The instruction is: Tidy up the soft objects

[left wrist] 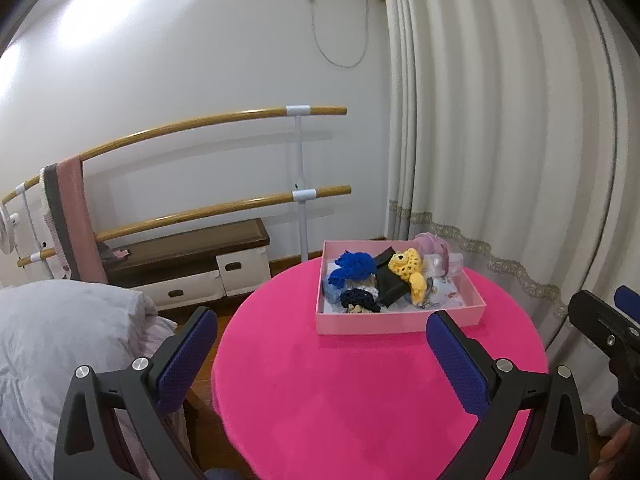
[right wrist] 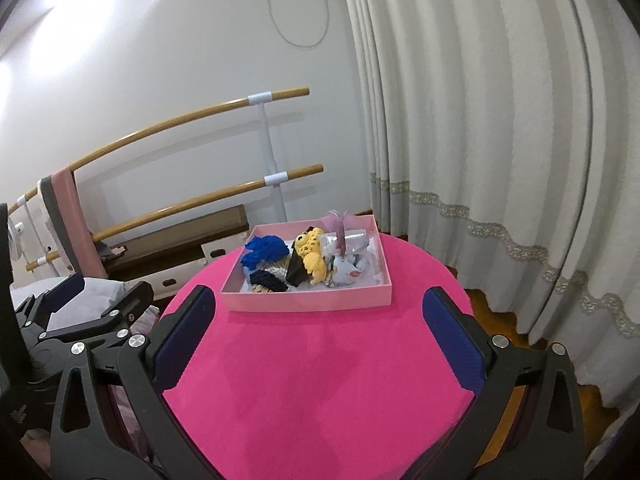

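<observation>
A pink box (left wrist: 396, 323) (right wrist: 308, 300) sits at the far side of a round table with a bright pink cover (left wrist: 360, 392) (right wrist: 320, 380). Inside lie a blue scrunchie (left wrist: 354, 266) (right wrist: 264, 250), a yellow crocheted toy (left wrist: 410, 266) (right wrist: 312, 252), a black pouch (left wrist: 390, 286) (right wrist: 296, 270), a navy scrunchie (left wrist: 360, 300) (right wrist: 268, 280) and a sheer pink bow (left wrist: 432, 242) (right wrist: 340, 220). My left gripper (left wrist: 322, 322) is open above the table's near half, short of the box, holding nothing. My right gripper (right wrist: 320, 298) is open too, empty, its fingertips flanking the box's front edge.
A ballet barre (left wrist: 224, 120) with a pink towel (left wrist: 76, 216) runs along the white wall, above a low dark bench (left wrist: 188, 252). White curtains (left wrist: 500, 140) hang right. A grey pillow (left wrist: 60, 340) lies left of the table. The other gripper's frame shows at each view's edge.
</observation>
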Motion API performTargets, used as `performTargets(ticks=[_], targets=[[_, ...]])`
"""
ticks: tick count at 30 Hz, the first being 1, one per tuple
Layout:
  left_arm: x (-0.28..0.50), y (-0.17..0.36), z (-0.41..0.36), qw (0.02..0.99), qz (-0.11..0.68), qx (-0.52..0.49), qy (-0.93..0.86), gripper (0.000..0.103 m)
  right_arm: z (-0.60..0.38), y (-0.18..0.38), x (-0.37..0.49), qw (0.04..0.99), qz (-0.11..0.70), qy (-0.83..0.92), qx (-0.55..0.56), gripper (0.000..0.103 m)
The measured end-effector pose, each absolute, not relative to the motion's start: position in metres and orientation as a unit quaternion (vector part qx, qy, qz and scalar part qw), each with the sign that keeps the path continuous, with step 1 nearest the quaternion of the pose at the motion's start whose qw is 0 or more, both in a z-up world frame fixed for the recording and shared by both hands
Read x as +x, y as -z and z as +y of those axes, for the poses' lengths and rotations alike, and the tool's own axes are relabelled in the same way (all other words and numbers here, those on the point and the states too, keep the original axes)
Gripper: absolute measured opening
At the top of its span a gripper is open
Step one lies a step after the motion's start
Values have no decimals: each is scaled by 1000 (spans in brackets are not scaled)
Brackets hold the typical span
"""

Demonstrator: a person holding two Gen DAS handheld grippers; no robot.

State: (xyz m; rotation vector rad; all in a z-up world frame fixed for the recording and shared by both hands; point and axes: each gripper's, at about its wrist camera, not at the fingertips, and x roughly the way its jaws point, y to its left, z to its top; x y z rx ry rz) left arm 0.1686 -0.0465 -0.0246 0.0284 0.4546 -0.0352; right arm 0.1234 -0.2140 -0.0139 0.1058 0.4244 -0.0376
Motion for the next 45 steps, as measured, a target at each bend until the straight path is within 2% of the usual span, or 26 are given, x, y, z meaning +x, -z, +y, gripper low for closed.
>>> performTargets(ticks=[7, 18, 45], targets=[[98, 8, -37, 978, 205, 19, 2, 103, -206, 4, 82, 980, 191, 19, 42, 103], [30, -3, -43, 981, 192, 21, 13, 103, -186, -4, 47, 986, 164, 12, 20, 103], [54, -8, -40, 978, 209, 3, 6, 103, -191, 2, 45, 983, 179, 27, 16, 103]])
